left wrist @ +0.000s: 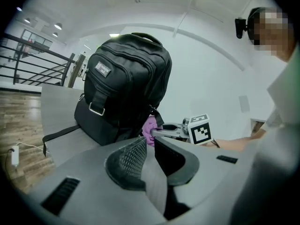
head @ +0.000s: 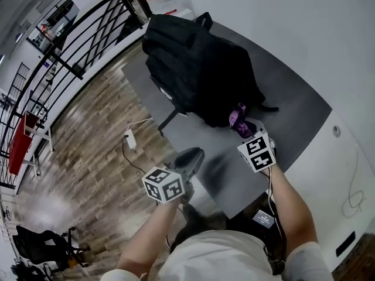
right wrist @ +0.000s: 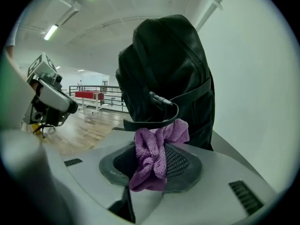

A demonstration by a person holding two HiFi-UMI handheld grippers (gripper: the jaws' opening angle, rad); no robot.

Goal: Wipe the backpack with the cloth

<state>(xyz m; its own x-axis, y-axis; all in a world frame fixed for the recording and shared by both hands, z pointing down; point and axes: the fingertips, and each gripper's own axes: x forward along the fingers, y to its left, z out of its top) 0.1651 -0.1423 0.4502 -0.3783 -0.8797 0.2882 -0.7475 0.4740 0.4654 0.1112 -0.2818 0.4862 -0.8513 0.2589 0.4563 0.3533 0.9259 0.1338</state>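
My right claw (right wrist: 152,146) is closed on the purple cloth (right wrist: 154,153). The two pads press it from both sides, and the bunched cloth sticks out above and below them. I hold it at the low part of the black backpack (right wrist: 168,74), under a loose black strap (right wrist: 161,118) that curves just over the cloth. It seems that the cloth touches the bag there, but from my views I cannot be sure.

The backpack (head: 199,69) stands upright on the grey table (head: 293,116), towards its far end. In the head view the cloth (head: 237,117) is at the near bottom edge of the bag, in front of my right claw (head: 241,124).

My left claw (left wrist: 149,146) has its jaws a little apart, and nothing is between them. It hangs over the near corner of the table, pointing to the bag (left wrist: 124,88), well apart from it. From there I see the cloth (left wrist: 149,128) by the bag's lower corner. In the head view the left claw (head: 190,157) is over the table edge, with the wooden floor (head: 88,151) beside it.
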